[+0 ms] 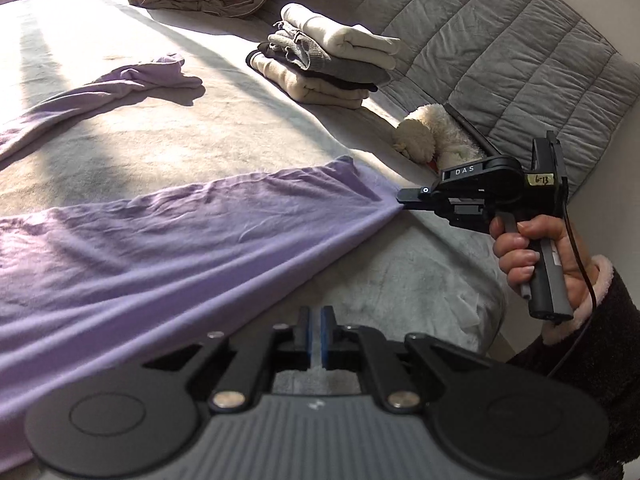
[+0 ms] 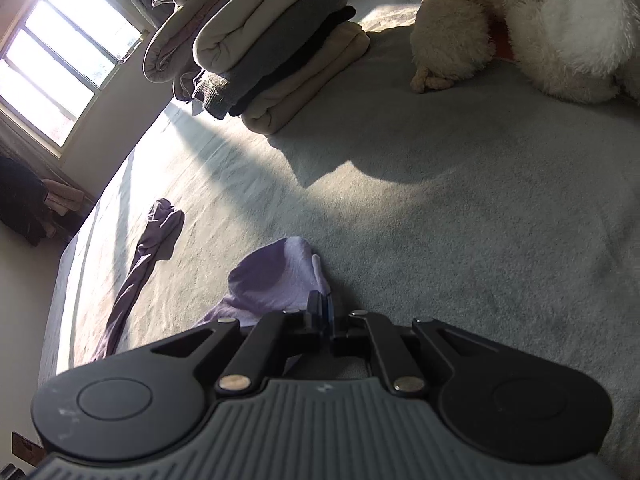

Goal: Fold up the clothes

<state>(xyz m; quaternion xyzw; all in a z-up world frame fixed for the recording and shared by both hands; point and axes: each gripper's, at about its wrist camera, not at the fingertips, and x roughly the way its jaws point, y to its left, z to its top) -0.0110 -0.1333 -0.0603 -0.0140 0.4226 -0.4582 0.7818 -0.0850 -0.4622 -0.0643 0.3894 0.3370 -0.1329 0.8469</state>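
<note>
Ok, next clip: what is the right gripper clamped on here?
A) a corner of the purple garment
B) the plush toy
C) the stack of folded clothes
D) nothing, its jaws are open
A: the right gripper has its jaws shut on a corner of the purple garment, pulling the cloth taut.

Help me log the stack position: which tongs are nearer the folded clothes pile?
Right. The right tongs, shut on the purple garment, sit just below the folded clothes pile. The left tongs are shut farther back, at the bed edge.
</note>
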